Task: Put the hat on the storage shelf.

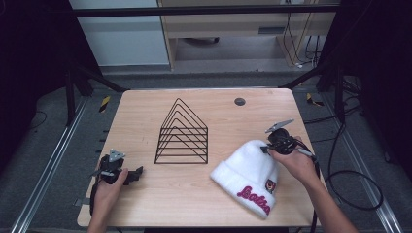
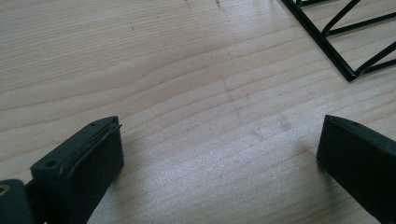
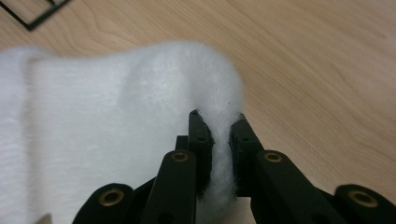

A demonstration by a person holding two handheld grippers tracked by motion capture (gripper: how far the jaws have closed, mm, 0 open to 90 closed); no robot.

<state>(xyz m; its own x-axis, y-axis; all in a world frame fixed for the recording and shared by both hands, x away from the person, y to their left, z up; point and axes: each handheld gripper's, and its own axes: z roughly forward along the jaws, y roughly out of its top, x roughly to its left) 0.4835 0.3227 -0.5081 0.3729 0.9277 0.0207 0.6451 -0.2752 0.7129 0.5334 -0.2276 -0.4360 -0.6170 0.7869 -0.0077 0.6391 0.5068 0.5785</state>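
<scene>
White knit beanie (image 1: 245, 170) lies flat on the worktop (image 1: 145, 116), near-right area, cuff toward the person. Crown end is pinched: the right gripper (image 3: 218, 135) has its jaws pressed together on a fold of the fuzzy fabric at the hat's top edge, seemingly a hold for lifting or dragging it by the crown.

Cuff carries pink embroidered script, first letters look like "Lot…", the rest unreadable; beside it a small dark patch, detail too small to make out.

Black wire rack (image 1: 183, 133), nested triangular dividers, stands upright mid-worktop, just left of the hat, not touching it. Possibly where the hat is headed; a guess only.

Left gripper (image 1: 127, 175) rests low on the worktop at near-left, jaws wide apart, nothing between them, bare wood ahead, rack corner beyond. Looks parked in waiting.
</scene>
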